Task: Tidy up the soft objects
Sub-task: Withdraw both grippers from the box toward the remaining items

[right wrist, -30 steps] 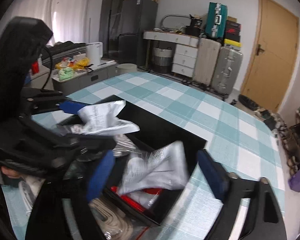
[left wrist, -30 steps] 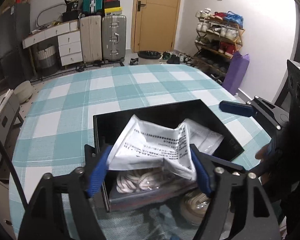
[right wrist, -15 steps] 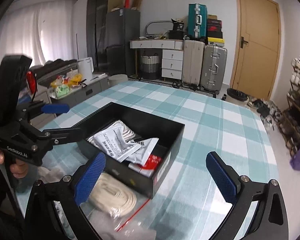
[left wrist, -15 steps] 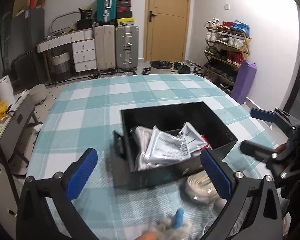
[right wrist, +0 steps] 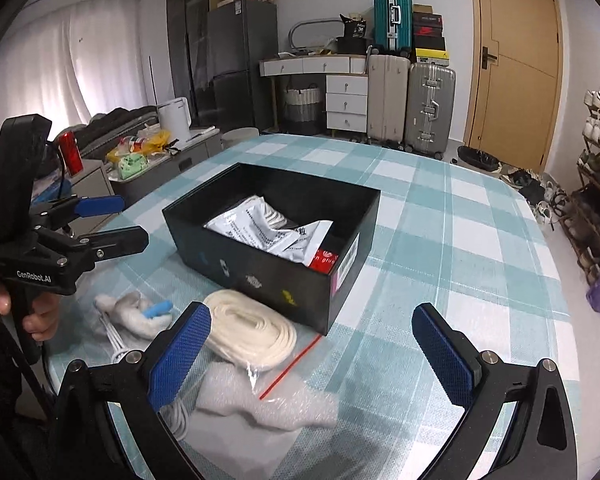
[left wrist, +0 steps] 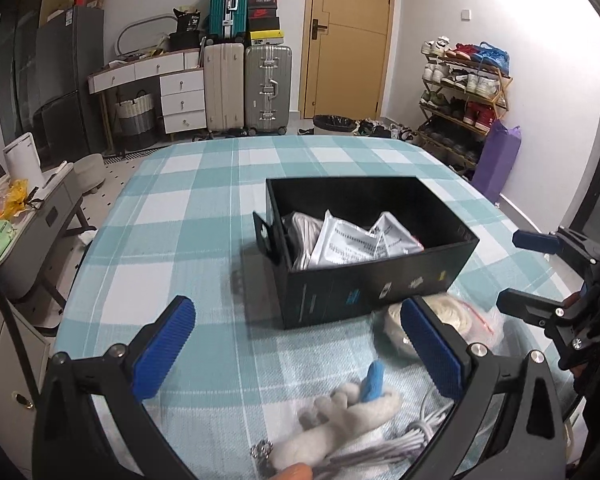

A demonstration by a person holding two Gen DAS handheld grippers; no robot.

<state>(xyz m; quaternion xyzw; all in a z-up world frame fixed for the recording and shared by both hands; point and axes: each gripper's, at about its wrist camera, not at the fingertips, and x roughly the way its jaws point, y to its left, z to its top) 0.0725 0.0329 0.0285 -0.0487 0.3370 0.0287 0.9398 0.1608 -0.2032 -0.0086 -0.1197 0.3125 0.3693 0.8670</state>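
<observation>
A black box (left wrist: 380, 286) (right wrist: 260, 268) stands on the checked table and holds white printed pouches (left wrist: 348, 240) (right wrist: 268, 228) and a red pack (right wrist: 325, 258). In front of it lie a bagged coil of cream strap (right wrist: 252, 330) (left wrist: 452, 316), a white plush toy with a blue piece (left wrist: 352, 412) (right wrist: 136, 312), a bubble-wrap sheet (right wrist: 268, 400) and a white cable (right wrist: 116, 344). My left gripper (left wrist: 296, 354) (right wrist: 112, 220) is open and empty, above the table left of the plush. My right gripper (right wrist: 312, 354) (left wrist: 520, 272) is open and empty above the strap bag.
The teal checked tablecloth (left wrist: 172, 240) covers the table, with bare cloth left of and behind the box. Suitcases (left wrist: 244, 88), a drawer unit, a door and a shoe rack (left wrist: 460, 92) stand beyond. A low grey cabinet (right wrist: 156, 164) sits beside the table's left edge.
My left gripper let go of the white pouch into the box. Both grippers opened and drew back toward the near edge, bringing the plush, strap bag and bubble wrap into view.
</observation>
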